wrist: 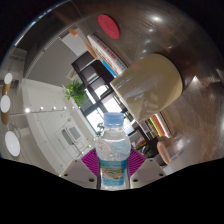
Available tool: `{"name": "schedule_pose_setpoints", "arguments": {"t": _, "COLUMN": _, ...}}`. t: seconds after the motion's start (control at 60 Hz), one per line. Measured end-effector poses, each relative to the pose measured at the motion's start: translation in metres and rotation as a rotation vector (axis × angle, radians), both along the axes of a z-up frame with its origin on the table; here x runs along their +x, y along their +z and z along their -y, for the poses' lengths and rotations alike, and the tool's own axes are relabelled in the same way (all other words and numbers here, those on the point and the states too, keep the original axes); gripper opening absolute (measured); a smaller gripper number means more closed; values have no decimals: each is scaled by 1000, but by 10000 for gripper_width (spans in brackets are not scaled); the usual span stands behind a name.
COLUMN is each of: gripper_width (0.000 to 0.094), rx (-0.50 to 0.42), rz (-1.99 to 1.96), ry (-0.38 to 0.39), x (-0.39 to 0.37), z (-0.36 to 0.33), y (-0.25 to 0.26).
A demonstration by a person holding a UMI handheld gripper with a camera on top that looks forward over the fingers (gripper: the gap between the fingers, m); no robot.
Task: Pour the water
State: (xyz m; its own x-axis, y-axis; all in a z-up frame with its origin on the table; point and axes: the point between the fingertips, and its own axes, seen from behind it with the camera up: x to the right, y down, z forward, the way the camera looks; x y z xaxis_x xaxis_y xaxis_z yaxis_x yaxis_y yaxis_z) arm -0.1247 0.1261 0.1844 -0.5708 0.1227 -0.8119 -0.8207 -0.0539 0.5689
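At the bottom centre of the frame the gripper (113,168) clasps a bottle (113,150). Both pink pads (90,161) press against its sides, one showing at the left of the label and one at the right, with no gap visible at either side. The bottle is clear plastic with a pale blue label and a white cap (114,120) at its top. It stands upright in the frame, its cap pointing toward the centre, while the whole room behind it appears tilted hard to one side.

Just beyond the cap, at centre right, sits a large cream cup (148,84). Its round body fills much of the right middle of the frame and its open side cannot be made out clearly. Whether any water is leaving the bottle cannot be told.

Behind the cup, a dark window frame (100,90) runs across the centre, with bright panes. A green plant (75,93) shows left of centre, beside that frame. In the upper right, a red round object (109,27) lies on a shiny brown surface (160,35). At the far left, pale round lights (8,102) line a white wall.
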Motion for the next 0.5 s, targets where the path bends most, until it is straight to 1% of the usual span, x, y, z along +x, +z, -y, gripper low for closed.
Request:
{"name": "schedule_pose_setpoints", "arguments": {"t": 0.05, "gripper_width": 326, "rx": 3, "rz": -73, "ry": -13, "x": 9, "z": 11, "y": 0}}
{"name": "schedule_pose_setpoints", "arguments": {"t": 0.083, "gripper_width": 327, "rx": 3, "rz": -119, "ry": -26, "x": 12, "z": 3, "y": 7}}
{"name": "schedule_pose_setpoints", "arguments": {"t": 0.15, "gripper_width": 329, "rx": -1, "rz": -208, "ry": -30, "x": 19, "z": 10, "y": 5}}
{"name": "schedule_pose_setpoints", "arguments": {"t": 0.183, "gripper_width": 331, "rx": -7, "rz": -217, "ry": -40, "x": 23, "z": 19, "y": 4}}
{"name": "schedule_pose_setpoints", "arguments": {"t": 0.2, "gripper_width": 329, "rx": -8, "rz": -212, "ry": -41, "x": 19, "z": 2, "y": 4}}
{"name": "schedule_pose_setpoints", "arguments": {"t": 0.267, "gripper_width": 326, "rx": -5, "rz": -193, "ry": -31, "x": 19, "z": 3, "y": 7}}
{"name": "schedule_pose_setpoints", "arguments": {"t": 0.3, "gripper_width": 326, "rx": -2, "rz": -173, "ry": -33, "x": 20, "z": 19, "y": 13}}
{"name": "schedule_pose_setpoints", "arguments": {"t": 0.317, "gripper_width": 328, "rx": -3, "rz": -159, "ry": -34, "x": 15, "z": 2, "y": 12}}
{"name": "schedule_pose_setpoints", "arguments": {"t": 0.433, "gripper_width": 324, "rx": -7, "rz": -5, "ry": -15, "x": 8, "z": 19, "y": 28}}
{"name": "schedule_pose_setpoints", "arguments": {"t": 0.45, "gripper_width": 323, "rx": -3, "rz": 39, "ry": -14, "x": 0, "z": -1, "y": 26}}
{"name": "schedule_pose_setpoints", "arguments": {"t": 0.5, "gripper_width": 321, "rx": -4, "rz": 249, "ry": -2, "x": -13, "z": -10, "y": 36}}
